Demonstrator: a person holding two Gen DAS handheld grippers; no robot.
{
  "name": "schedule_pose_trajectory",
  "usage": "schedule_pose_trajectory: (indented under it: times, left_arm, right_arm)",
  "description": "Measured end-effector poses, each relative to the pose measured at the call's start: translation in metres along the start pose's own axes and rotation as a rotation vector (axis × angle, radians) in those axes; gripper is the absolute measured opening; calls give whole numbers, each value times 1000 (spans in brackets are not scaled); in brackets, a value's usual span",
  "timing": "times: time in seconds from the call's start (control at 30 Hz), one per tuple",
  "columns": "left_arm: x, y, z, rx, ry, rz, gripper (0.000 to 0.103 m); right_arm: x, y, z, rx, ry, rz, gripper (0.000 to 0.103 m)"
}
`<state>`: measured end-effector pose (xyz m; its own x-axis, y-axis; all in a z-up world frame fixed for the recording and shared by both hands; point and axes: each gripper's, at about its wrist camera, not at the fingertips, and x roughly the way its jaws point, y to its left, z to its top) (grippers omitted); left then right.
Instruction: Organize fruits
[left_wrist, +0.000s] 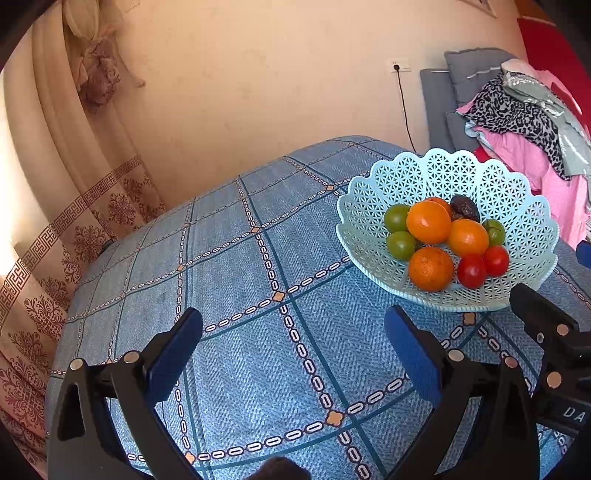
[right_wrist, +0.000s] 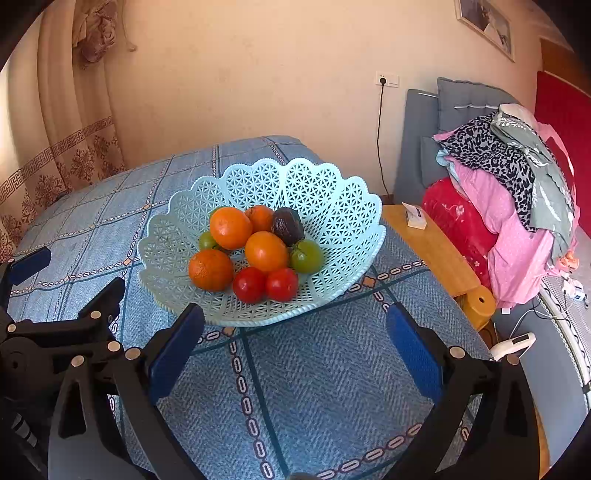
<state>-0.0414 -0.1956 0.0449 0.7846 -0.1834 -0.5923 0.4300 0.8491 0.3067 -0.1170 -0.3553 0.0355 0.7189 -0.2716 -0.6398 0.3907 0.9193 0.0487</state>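
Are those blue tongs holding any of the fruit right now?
No. Both the left tongs and the right tongs are open and empty above the tablecloth. All the fruit lies in the basket.

Wide open cloth on the surface (left_wrist: 258, 295) to the left of the basket (left_wrist: 369, 229), nothing standing there. In front of the basket, bare cloth too. The basket's scalloped wall rings the fruit (right_wrist: 266, 251), so the way in is from above. Right side is tight: wooden ledge (right_wrist: 436, 254), then piled clothes (right_wrist: 509, 206).
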Motion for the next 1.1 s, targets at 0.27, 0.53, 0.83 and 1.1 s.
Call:
schedule_pose_trajectory:
  times: [0.27,0.53,0.83,1.1]
  left_arm:
    - [-1,-1,0,4,-4,3,98]
    - [-1,-2,0,6,-4,5,98]
    - [-1,-2,0,10,-3,3,98]
    - [0,-4,-1,17,-3,8,98]
  right_arm:
    - [1,0,0,4,2,1,100]
    - [1,-1,-1,4,2,1,100]
    - [1,-1,-1,7,3,3,100]
    - [1,-1,-1,8,3,3,100]
